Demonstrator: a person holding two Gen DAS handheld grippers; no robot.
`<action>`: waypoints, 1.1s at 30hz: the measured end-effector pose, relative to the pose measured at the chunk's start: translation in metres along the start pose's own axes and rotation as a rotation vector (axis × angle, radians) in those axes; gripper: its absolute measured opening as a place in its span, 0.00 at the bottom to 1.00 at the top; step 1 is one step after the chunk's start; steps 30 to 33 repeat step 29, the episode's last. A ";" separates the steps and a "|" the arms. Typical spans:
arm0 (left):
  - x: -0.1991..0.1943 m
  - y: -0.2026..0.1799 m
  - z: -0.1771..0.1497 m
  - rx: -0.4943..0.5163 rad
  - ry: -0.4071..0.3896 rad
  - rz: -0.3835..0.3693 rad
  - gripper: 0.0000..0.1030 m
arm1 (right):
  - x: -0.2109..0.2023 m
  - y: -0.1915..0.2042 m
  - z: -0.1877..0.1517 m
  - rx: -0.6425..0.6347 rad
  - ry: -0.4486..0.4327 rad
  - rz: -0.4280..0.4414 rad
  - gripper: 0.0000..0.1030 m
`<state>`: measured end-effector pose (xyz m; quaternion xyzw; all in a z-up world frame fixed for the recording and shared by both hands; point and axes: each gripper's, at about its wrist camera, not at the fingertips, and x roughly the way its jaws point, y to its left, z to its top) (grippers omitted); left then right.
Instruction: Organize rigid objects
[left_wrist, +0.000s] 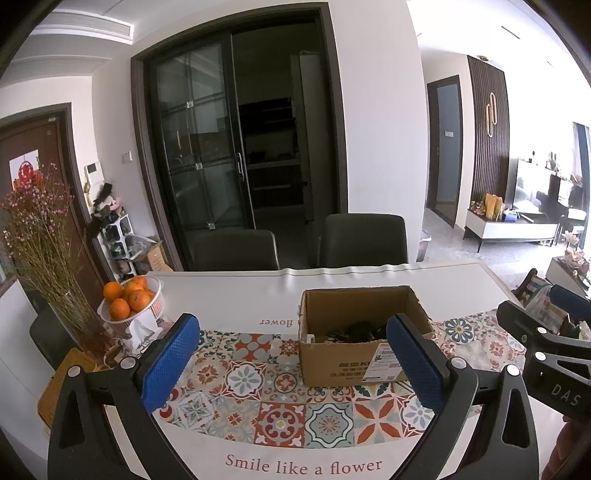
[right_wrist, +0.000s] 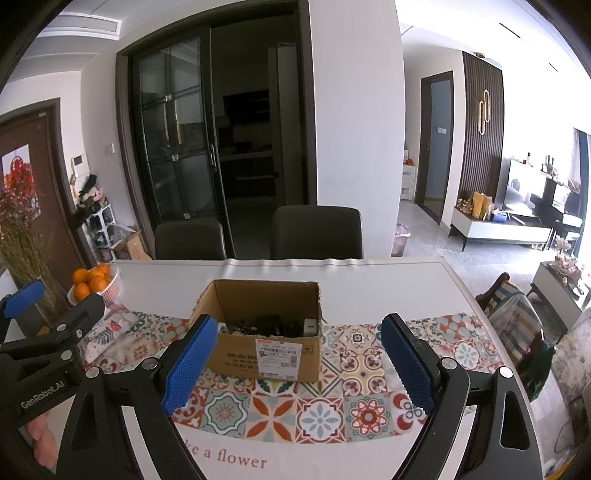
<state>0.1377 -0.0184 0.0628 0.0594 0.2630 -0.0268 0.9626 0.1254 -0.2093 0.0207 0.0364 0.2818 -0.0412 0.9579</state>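
From my left wrist camera: my left gripper (left_wrist: 293, 363) hangs above the patterned tile mat (left_wrist: 280, 413), its blue pads spread wide with nothing between them. The open cardboard box (left_wrist: 347, 365) sits on the mat just ahead and a little right, its near wall partly behind my right-hand pad (left_wrist: 415, 363); dark, tangled items (left_wrist: 354, 332) lie inside, too shadowed to name. A white basket of oranges (left_wrist: 131, 301) stands at the table's far left beside a vase of dried flowers (left_wrist: 40, 236). My right gripper's black frame shows at the right edge.

From my right wrist camera: my right gripper (right_wrist: 301, 363) is likewise wide open and empty, poised over the same mat (right_wrist: 325, 413). The box (right_wrist: 262, 354) stands between and beyond the two pads, touching neither, label facing me. Dark items (right_wrist: 266, 325) fill its bottom. Two dark chairs (right_wrist: 317, 232) wait behind the white table (right_wrist: 388, 291).
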 end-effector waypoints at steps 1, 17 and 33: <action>-0.001 -0.001 0.001 0.000 -0.001 0.000 1.00 | -0.001 0.000 0.000 0.000 -0.002 -0.002 0.88; -0.003 -0.005 0.005 -0.002 0.000 -0.005 1.00 | -0.004 -0.001 -0.001 -0.002 -0.005 -0.002 0.88; -0.003 -0.009 0.005 -0.004 -0.002 -0.006 1.00 | -0.007 -0.002 0.000 0.003 -0.006 0.000 0.88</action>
